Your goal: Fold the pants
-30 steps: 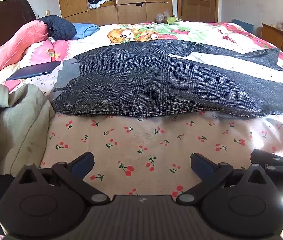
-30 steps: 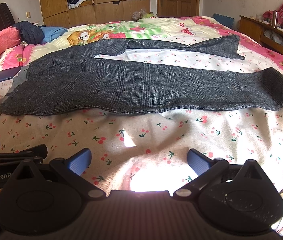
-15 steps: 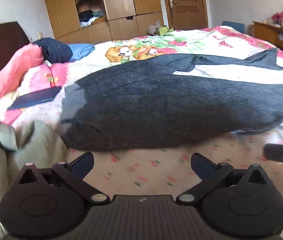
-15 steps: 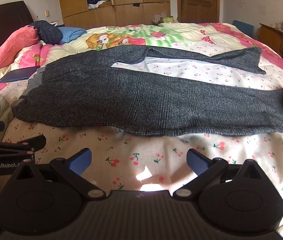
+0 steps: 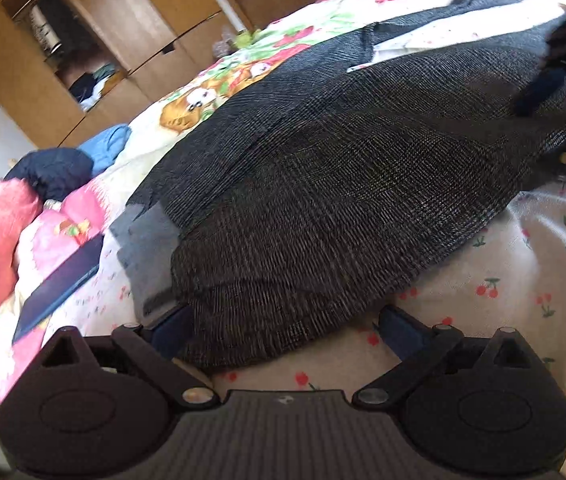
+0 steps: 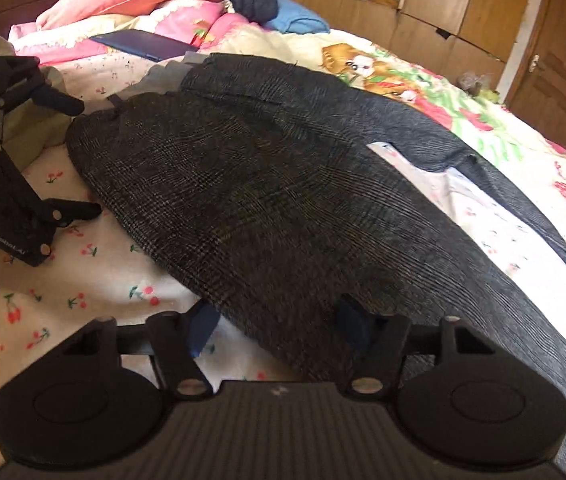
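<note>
Straddling the near edge of the dark grey checked woven pants (image 5: 343,184), the left gripper (image 5: 283,332) and right gripper (image 6: 279,320) stand spread, positioned to pinch it for folding.

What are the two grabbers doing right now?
Left gripper: open, at the edge of the pants, holding nothing.
Right gripper: open, at the pants' edge, holding nothing.
</note>
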### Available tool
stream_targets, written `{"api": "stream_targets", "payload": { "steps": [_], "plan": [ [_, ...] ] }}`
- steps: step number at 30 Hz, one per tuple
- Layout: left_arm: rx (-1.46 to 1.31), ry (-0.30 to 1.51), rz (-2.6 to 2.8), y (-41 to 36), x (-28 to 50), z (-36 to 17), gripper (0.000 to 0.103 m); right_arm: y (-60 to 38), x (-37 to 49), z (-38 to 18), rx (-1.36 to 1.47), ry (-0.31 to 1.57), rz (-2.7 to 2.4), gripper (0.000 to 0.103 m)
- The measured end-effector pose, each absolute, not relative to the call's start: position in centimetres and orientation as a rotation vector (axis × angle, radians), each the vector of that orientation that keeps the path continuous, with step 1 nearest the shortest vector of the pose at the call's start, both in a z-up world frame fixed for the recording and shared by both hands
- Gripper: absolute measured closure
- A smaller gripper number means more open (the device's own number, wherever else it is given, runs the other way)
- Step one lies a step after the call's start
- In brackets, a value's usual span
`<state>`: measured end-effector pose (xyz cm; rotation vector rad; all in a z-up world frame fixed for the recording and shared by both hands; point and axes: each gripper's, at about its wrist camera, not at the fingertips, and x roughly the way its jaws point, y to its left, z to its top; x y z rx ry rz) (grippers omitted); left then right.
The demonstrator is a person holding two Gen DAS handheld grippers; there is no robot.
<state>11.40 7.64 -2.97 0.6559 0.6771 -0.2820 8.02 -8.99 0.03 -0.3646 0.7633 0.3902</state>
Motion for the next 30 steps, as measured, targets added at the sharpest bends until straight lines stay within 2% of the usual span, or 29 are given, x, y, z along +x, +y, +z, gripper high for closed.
{"api": "stream_targets", "payload": {
  "steps": [2, 3, 4, 7, 11, 14, 15, 18, 24, 29, 30],
  "plan": [
    [0.645, 0.678, -0.300, 8.1, 12.4, -2.9, 0.000, -8.5, 8.7, 0.0, -0.381, 0.752, 0.393, 0.054],
    [0.608, 0.702, -0.308, 8.6, 13.1, -2.7, 0.000, -8.5, 9.0, 0.1, -0.374, 0.757, 0.395, 0.066],
    [0.551, 0.739, -0.322, 9.3, 13.7, -2.5, 0.000, -8.6, 9.2, 0.3, -0.360, 0.765, 0.397, 0.072],
    [0.418, 0.811, -0.346, 11.0, 13.8, -2.2, 0.000, -8.7, 8.7, 0.6, -0.341, 0.787, 0.397, 0.078],
    [0.438, 0.811, -0.318, 10.9, 12.3, -1.9, 0.002, -9.0, 6.6, 1.0, -0.338, 0.807, 0.414, 0.077],
    [0.445, 0.812, -0.293, 10.6, 11.4, -1.0, 0.003, -11.0, 5.8, 2.4, -0.232, 0.807, 0.365, 0.076],
    [0.440, 0.812, -0.292, 10.4, 10.9, -0.6, 0.003, -12.4, 5.4, 3.0, -0.174, 0.801, 0.339, 0.072],
    [0.385, 0.799, -0.354, 9.1, 9.6, 0.6, 0.003, -18.2, 3.8, 4.4, -0.043, 0.772, 0.202, 0.061],
    [0.348, 0.793, -0.518, 1.1, 8.2, 0.6, 0.003, -34.6, 0.1, 4.0, 0.226, 0.765, -0.233, 0.059],
    [0.378, 0.789, -0.646, -6.9, 8.0, 0.9, 0.003, -46.0, -4.7, 3.1, 0.571, 0.649, -0.386, 0.056],
    [0.387, 0.783, -0.662, -8.3, 7.9, 1.3, 0.003, -47.3, -5.2, 2.9, 0.624, 0.615, -0.385, 0.053]
  ]
}}
